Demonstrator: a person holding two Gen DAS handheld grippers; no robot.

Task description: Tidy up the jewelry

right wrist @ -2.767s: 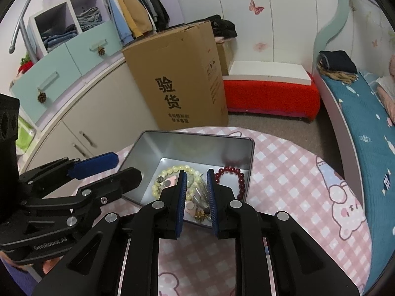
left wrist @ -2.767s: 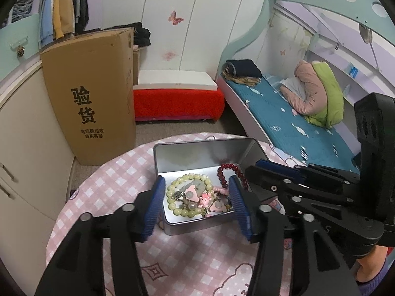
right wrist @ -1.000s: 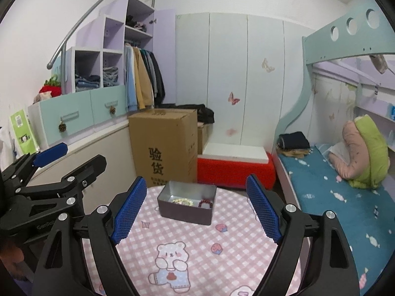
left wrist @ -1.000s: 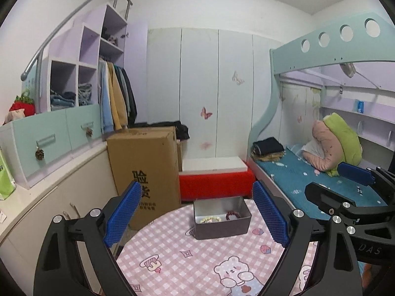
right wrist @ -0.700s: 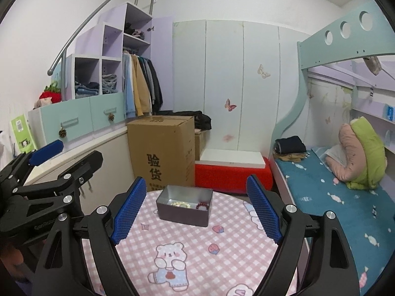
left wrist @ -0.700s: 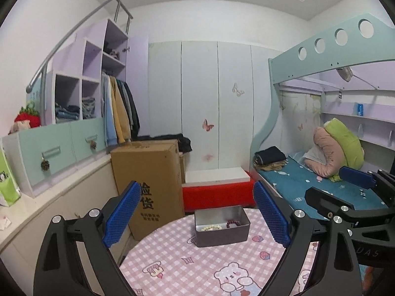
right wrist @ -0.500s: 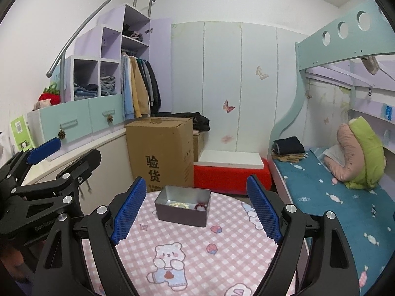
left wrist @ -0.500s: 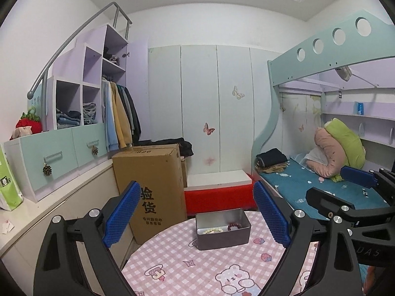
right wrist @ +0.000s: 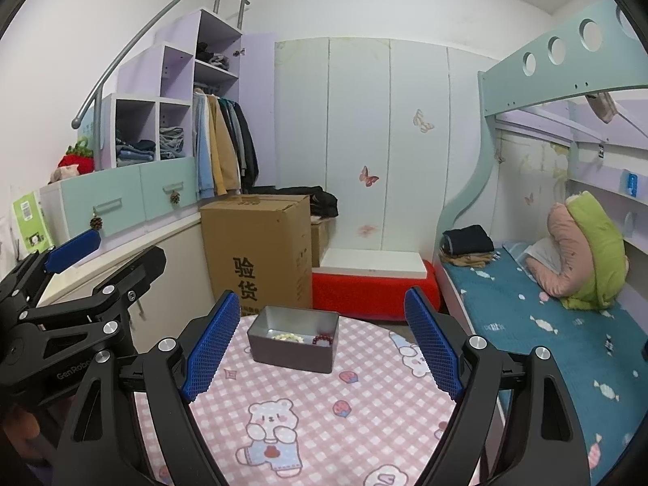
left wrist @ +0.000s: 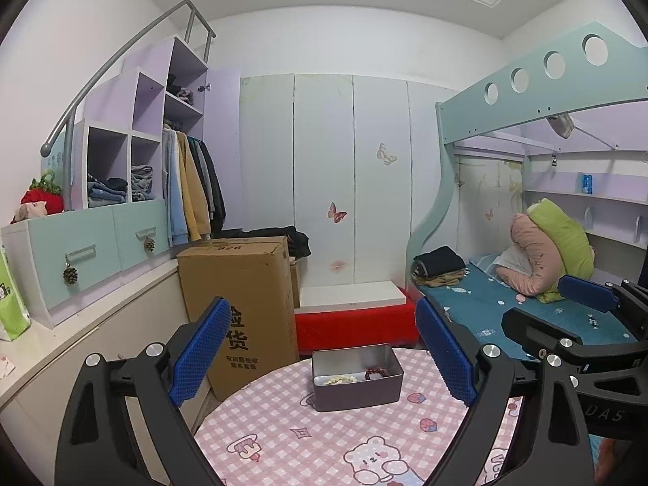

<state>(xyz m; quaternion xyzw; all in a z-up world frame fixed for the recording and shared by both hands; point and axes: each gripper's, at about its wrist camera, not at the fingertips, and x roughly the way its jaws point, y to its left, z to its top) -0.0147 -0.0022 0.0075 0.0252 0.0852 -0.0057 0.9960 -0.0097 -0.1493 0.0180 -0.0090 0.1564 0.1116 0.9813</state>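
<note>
Both your tongs, left (left wrist: 322, 348) and right (right wrist: 320, 342), are spread wide, holding nothing. Tin (left wrist: 357, 376) sits on the counter (left wrist: 303, 437), beads (left wrist: 340, 379) inside. Only the right view shows the green bag (right wrist: 30, 218) fully.

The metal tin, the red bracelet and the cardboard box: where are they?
metal tin (right wrist: 289, 354), right wrist view, front wall.
red bracelet (left wrist: 376, 373), left wrist view, its beads inside the tin.
cardboard box (right wrist: 259, 251), right wrist view, front face.

Round pink checked table (left wrist: 283, 437), grey metal tin (left wrist: 356, 384) on it
</note>
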